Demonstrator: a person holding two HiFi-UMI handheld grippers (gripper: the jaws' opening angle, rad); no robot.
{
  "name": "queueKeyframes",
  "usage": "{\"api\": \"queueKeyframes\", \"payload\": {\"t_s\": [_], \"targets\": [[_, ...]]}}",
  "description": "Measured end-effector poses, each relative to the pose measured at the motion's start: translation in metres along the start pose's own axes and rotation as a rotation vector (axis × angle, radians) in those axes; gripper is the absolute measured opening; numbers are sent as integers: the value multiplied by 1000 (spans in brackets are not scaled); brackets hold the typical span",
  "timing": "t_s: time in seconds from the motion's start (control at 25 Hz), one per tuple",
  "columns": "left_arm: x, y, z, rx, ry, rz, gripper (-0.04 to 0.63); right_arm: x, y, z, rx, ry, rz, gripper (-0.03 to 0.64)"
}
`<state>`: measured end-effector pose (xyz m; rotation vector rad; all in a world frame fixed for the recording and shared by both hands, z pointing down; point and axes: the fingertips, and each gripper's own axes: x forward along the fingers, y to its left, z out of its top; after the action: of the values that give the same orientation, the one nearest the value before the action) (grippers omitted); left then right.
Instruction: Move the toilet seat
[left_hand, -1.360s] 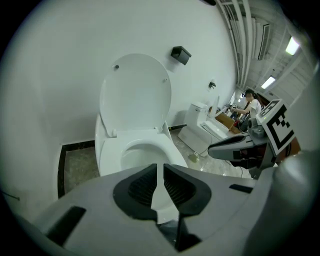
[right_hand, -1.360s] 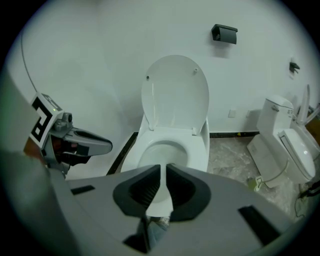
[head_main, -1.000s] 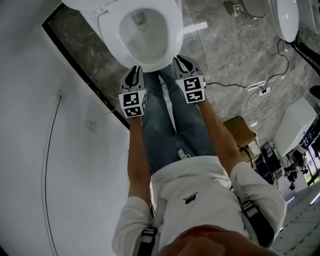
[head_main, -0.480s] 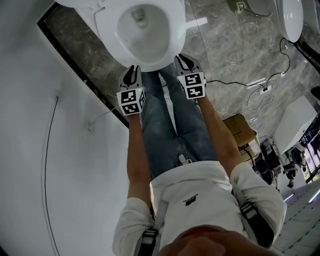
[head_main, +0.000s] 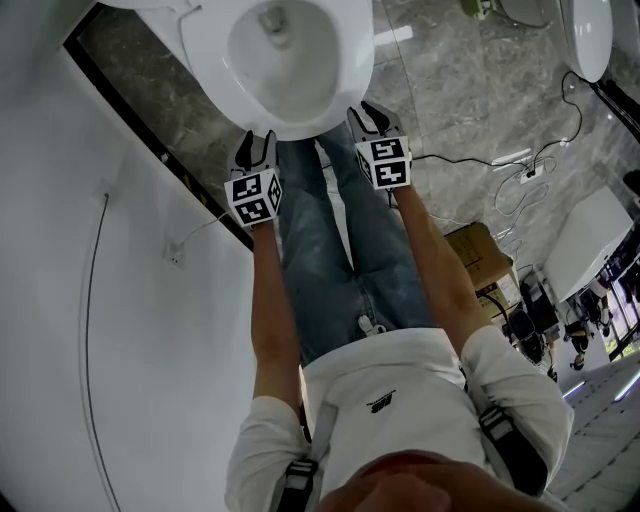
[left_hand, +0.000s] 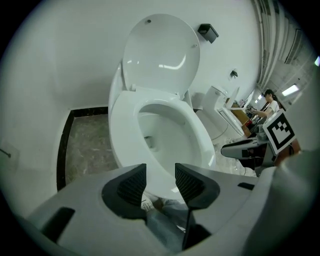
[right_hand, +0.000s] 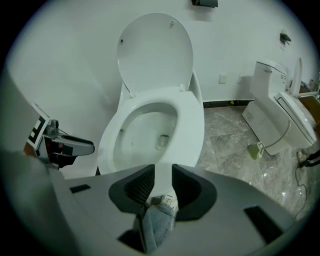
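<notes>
Toilet seat (left_hand: 123, 134) lies flat on the bowl (left_hand: 162, 137), lid (left_hand: 160, 50) upright at its far end; the left claw (left_hand: 160, 171) and right claw (right_hand: 162, 174), jaws just opened partway with nothing between them, should straddle its near rim evenly before closing and lifting together.

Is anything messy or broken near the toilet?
The toilet looks fine: lid up, seat down, nothing spilled. Only the loose cables snaking over the floor look untidy.

Arms stretched down; left tongs (head_main: 260, 140) and right tongs (head_main: 364, 112) just opening, both empty.
</notes>
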<state>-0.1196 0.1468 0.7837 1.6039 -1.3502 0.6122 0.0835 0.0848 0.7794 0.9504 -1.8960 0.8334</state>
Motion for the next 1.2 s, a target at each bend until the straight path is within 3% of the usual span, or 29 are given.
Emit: {"api": "queueKeyframes", "payload": {"t_s": [0.32, 0.84, 1.2], "targets": [[10, 21, -18, -91, 29, 41, 229, 15, -13, -20, 107, 39, -15, 181], [29, 21, -32, -150, 71, 22, 278, 40, -1, -39, 369, 77, 117, 275], [36, 25, -33, -147, 94, 28, 276, 45, 4, -39, 318, 87, 68, 273]]}}
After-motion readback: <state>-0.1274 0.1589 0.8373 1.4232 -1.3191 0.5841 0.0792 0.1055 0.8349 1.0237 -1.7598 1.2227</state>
